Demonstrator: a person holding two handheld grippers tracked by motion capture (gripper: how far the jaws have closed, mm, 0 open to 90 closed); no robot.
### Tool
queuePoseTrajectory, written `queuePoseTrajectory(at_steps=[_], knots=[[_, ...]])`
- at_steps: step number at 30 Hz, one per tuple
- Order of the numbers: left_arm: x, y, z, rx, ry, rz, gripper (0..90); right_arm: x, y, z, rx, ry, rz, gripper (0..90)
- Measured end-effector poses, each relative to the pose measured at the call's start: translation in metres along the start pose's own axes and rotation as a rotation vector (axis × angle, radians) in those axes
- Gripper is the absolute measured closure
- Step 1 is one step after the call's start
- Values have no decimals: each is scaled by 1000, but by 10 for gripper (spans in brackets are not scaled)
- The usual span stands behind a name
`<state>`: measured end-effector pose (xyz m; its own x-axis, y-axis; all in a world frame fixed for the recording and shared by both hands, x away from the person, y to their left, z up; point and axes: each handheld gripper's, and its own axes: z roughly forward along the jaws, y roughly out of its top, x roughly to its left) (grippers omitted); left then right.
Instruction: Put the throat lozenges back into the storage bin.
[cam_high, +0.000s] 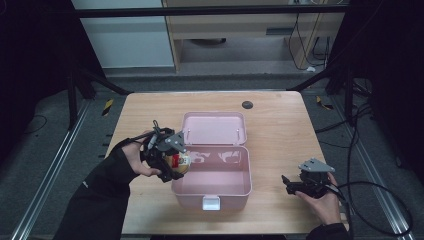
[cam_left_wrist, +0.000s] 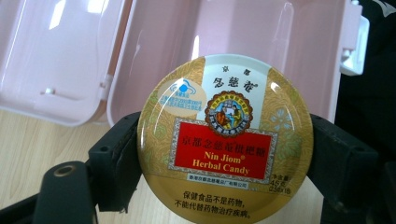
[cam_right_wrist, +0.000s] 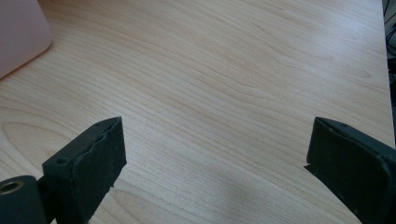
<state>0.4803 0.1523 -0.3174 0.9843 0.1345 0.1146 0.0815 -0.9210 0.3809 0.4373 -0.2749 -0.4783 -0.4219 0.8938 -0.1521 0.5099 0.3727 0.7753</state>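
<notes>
A round gold tin of herbal candy (cam_left_wrist: 226, 140), with a red label, sits clamped between the two black jaws of my left gripper (cam_left_wrist: 224, 163). From above, that left gripper (cam_high: 172, 162) holds the tin (cam_high: 181, 161) at the left wall of an open pink plastic box (cam_high: 212, 192), whose lid (cam_high: 214, 129) lies folded back. The box's pink inside (cam_left_wrist: 289, 42) shows behind the tin. My right gripper (cam_high: 290, 186) rests low over the table to the right of the box, jaws wide apart with only bare wood (cam_right_wrist: 219, 93) between them.
A small dark round disc (cam_high: 247, 104) lies near the table's far edge. The box has a white latch (cam_high: 210, 202) on its near wall. A pink corner of the box (cam_right_wrist: 21, 35) shows at the left of the right gripper view. Cables trail off the table's right side.
</notes>
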Motion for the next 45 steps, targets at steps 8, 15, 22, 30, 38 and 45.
queuePoseTrajectory(at_steps=[8,15,22,30,38,45], knots=[[3,9,17,9,-18,17,196,0,-1,1,1,5,-3,49],[4,10,35,17,-40,19,196,1,-1,1,4,5,-4,49],[5,7,53,34,-55,18,196,2,-1,3,12,8,-12,48],[6,3,71,59,-76,16,196,3,-1,5,22,7,-21,47],[7,-2,84,80,-88,14,195,4,-2,6,29,10,-29,44],[7,-4,85,78,-87,17,194,4,-2,7,37,10,-32,43]])
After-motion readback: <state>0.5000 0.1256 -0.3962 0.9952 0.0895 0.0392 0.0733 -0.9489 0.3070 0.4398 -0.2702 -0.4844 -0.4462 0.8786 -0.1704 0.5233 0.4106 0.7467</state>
